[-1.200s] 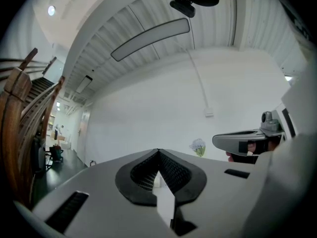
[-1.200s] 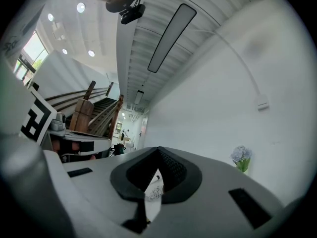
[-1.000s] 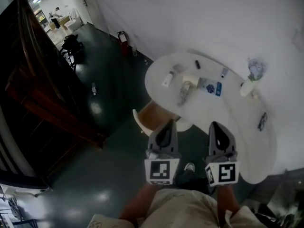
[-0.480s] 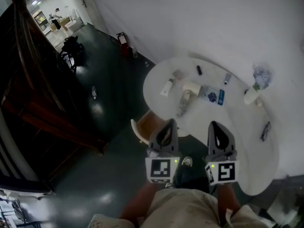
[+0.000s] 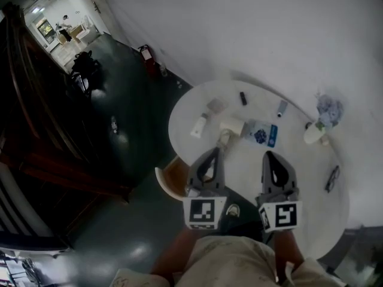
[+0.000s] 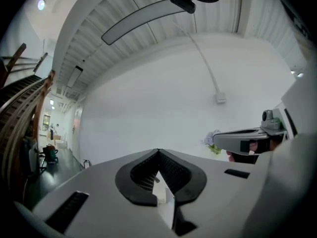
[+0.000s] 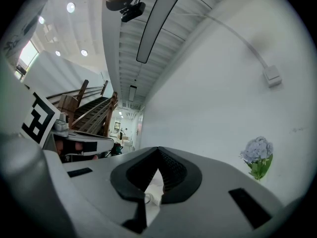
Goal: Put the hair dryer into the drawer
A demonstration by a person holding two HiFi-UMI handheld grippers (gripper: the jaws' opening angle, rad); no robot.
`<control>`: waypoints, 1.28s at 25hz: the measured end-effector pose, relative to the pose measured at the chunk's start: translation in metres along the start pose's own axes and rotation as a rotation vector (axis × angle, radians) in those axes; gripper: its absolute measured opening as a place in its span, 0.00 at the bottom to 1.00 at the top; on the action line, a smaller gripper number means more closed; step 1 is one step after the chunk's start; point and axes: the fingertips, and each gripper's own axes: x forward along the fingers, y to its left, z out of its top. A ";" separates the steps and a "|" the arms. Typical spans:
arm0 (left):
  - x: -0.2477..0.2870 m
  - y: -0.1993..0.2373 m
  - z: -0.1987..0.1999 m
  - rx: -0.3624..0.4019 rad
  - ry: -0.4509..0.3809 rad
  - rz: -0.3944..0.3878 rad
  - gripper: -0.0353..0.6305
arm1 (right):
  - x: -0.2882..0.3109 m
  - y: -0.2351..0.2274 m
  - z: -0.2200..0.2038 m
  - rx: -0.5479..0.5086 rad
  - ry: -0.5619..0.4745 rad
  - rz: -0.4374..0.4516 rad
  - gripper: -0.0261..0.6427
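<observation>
The white hair dryer (image 5: 230, 126) lies near the middle of the white table (image 5: 299, 178), its grey cord (image 5: 223, 140) trailing toward me. My left gripper (image 5: 212, 153) and right gripper (image 5: 273, 156) are held side by side, level, over the table's near edge, short of the hair dryer. Both have their jaws together with nothing between them, as the left gripper view (image 6: 158, 153) and the right gripper view (image 7: 158, 150) also show. No drawer is in sight.
On the table lie a white tube (image 5: 197, 126), a blue packet (image 5: 262, 134), a small black item (image 5: 243, 98), glasses (image 5: 332, 178) and a vase of pale flowers (image 5: 326, 110). A wooden seat (image 5: 170, 177) stands under the table's left edge. Dark wooden stairs (image 5: 36, 130) rise at left.
The person has walked toward the table: it has slid nearer and leftward in the head view. Both grippers now reach over its near edge, still shut and side by side.
</observation>
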 end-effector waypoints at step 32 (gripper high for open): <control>0.098 0.035 -0.077 0.114 0.221 -0.083 0.08 | 0.092 -0.027 -0.026 0.053 0.040 -0.046 0.05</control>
